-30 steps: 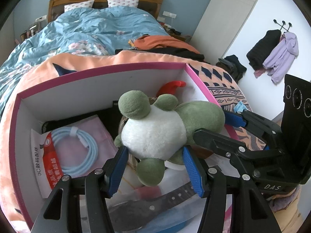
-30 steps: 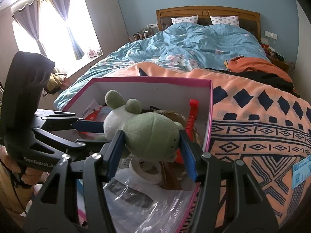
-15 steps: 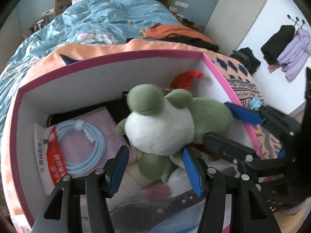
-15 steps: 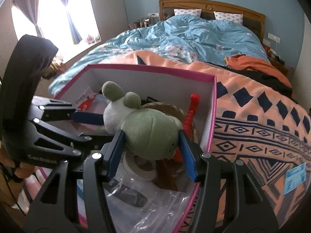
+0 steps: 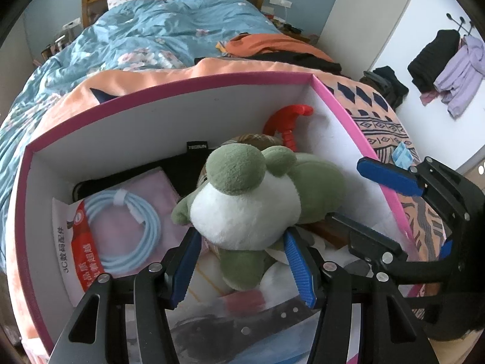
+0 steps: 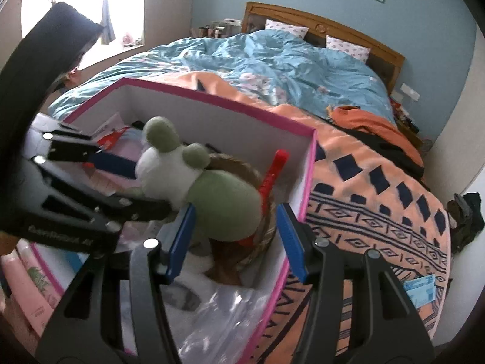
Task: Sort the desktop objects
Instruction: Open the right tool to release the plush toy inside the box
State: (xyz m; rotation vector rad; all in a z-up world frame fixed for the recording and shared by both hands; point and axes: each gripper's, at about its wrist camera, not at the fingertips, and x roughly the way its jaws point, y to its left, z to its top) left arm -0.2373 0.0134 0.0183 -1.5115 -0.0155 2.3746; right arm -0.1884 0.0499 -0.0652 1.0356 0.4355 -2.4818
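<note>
Two hand-held grippers meet on one plush [image 5: 245, 209], which lies low inside the pink box [image 5: 169, 91] on the bed [image 5: 169, 30], toward the box's right wall and just above a woven basket [image 6: 242, 166]; we cannot tell whether it rests on the basket. The left hand-held gripper [image 5: 241, 236] is clamped on the white head, one blue pad against each side. The right hand-held gripper [image 6: 236, 212] straddles the green body and its jaws are closing. Its left pad touches the plush, while its right pad stands clear beside the box wall. The plush's long axis runs from one tool to the other, head toward the left one and body toward the right one, so each hand faces its own end and the left is the one that really has hold. We judge that the coming move is a release into the box, which turns on the body lying straight ahead of the right jaws. Compared with a second ago, the plush sits deeper in the box and the right view has rolled. The coiled cable [image 5: 121, 230] lies as before.
</note>
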